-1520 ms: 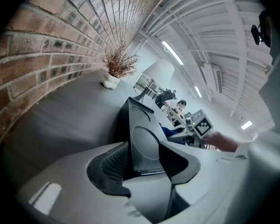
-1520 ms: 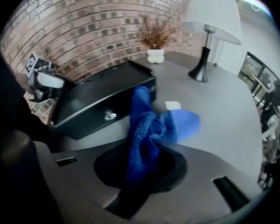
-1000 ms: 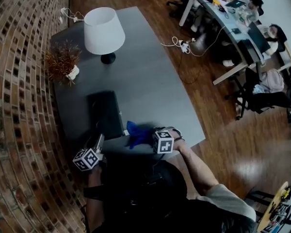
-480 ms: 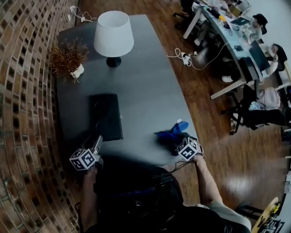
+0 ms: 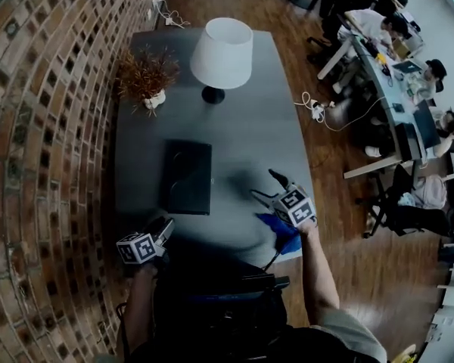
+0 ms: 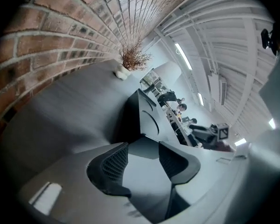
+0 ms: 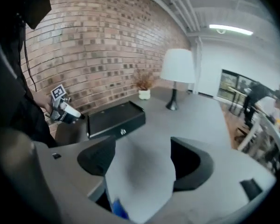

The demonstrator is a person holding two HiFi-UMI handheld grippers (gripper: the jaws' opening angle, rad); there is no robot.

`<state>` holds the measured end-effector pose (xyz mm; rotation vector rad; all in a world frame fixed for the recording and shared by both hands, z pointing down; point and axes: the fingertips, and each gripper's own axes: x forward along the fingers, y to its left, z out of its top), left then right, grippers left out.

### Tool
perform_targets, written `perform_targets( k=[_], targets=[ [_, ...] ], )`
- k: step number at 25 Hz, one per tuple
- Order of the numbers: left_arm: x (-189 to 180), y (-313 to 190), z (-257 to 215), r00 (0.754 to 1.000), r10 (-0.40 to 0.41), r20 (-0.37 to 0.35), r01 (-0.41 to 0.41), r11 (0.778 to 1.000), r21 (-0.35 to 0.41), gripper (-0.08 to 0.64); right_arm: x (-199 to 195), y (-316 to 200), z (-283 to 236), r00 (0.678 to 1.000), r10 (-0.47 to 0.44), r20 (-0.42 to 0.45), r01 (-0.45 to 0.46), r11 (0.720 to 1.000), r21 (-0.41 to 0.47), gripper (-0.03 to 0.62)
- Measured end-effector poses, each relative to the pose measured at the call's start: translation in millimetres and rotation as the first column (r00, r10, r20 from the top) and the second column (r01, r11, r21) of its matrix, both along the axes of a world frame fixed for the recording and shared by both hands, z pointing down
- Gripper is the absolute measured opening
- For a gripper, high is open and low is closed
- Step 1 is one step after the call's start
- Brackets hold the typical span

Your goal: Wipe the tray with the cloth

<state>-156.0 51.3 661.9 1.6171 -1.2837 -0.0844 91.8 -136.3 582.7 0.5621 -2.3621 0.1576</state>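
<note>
right gripper (image 5: 269,188) jaws, just opening wide with nothing between them, let the cloth (image 5: 281,231) lie loose on the counter (image 5: 242,127) edge at 4 o'clock of the tray (image 5: 188,176), likely set aside; left gripper (image 5: 165,227) jaws idle slightly apart, empty.

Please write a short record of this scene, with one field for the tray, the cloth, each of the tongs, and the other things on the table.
tray: black, nothing seen in it, on the grey table
cloth: blue, at the table's near right edge, apart from the tray
left tongs: open, nothing between, near the tray's near end
right tongs: jaws have just been opening, now wide, nothing between
other: lamp, plant
</note>
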Motion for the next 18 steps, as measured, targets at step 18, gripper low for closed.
perform_targets(
  k=[18],
  targets=[
    [-50, -102, -8, 0.97, -0.2, -0.137, 0.214, 0.972, 0.1, 0.299, -154, -53, 91, 0.963, -0.267, -0.016, 0.226, 0.845, -0.484, 0.313]
  ],
)
